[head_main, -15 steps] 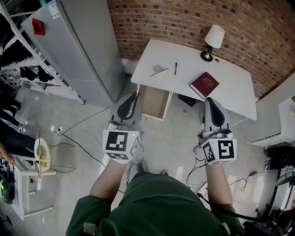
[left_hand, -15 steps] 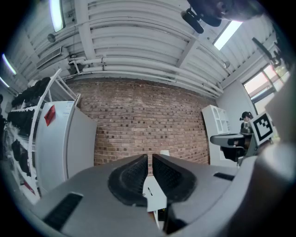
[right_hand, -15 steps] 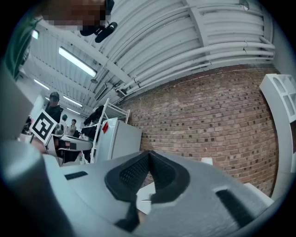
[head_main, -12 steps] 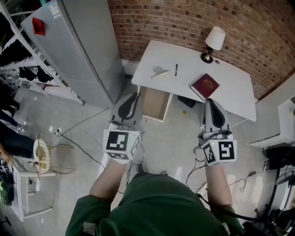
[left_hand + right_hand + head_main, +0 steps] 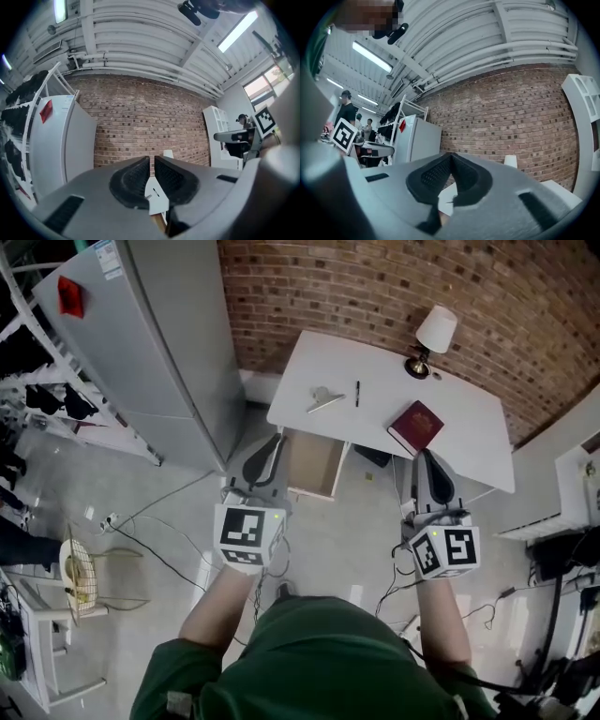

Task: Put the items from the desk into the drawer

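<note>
A dark red book (image 5: 416, 426) lies flat near the front edge of the white table (image 5: 459, 442), with a black pen (image 5: 357, 393) further left. The drawer (image 5: 314, 463) below stands open. The left hand-held gripper (image 5: 271, 441) shows only a slit between its jaws. The right hand-held gripper (image 5: 427, 457) has its jaws together. Both are empty and short of the table.

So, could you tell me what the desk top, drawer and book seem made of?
Desk top: smooth matt white, probably laminate or painted board. Drawer: pale brown inside, likely wood or plywood. Book: dark red cover, possibly cloth or leatherette.
</note>
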`<action>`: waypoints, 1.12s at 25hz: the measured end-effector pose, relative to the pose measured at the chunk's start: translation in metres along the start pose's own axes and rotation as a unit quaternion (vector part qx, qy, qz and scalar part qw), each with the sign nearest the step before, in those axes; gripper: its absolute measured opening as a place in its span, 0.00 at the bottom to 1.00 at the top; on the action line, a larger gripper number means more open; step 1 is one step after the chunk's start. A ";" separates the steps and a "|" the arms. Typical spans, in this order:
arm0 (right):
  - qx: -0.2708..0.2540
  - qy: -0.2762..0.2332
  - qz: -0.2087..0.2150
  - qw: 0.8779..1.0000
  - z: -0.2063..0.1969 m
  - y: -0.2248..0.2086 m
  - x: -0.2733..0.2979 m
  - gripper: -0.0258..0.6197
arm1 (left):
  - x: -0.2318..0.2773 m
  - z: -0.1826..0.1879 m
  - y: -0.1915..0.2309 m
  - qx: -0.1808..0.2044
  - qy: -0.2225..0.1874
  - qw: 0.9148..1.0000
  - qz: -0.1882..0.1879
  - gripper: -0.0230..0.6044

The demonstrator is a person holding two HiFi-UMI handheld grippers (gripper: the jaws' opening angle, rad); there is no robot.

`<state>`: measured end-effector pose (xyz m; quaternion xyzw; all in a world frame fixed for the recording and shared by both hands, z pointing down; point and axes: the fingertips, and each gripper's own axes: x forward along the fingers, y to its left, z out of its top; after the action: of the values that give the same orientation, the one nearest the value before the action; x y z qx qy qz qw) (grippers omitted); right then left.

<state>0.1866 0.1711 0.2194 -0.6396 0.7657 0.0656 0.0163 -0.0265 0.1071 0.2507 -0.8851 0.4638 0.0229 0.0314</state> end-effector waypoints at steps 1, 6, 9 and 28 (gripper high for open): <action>-0.006 0.002 0.000 1.000 0.000 0.004 0.004 0.04 | 0.003 -0.002 0.006 -0.004 0.000 1.000 -0.003 0.09; -0.034 0.010 -0.013 0.999 -0.001 0.013 0.016 0.04 | 0.018 -0.013 0.029 -0.018 -0.001 1.000 -0.017 0.09; -0.044 0.009 -0.031 0.998 0.003 0.014 0.022 0.04 | 0.026 -0.021 0.043 -0.029 0.002 0.999 -0.023 0.09; 0.011 0.018 -0.005 1.000 -0.045 -0.008 0.101 0.04 | 0.076 -0.039 0.073 -0.041 0.005 0.999 -0.014 0.09</action>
<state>0.1794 0.0659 0.2527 -0.6439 0.7637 0.0455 0.0098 -0.0427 0.0007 0.2816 -0.8921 0.4504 0.0369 -0.0066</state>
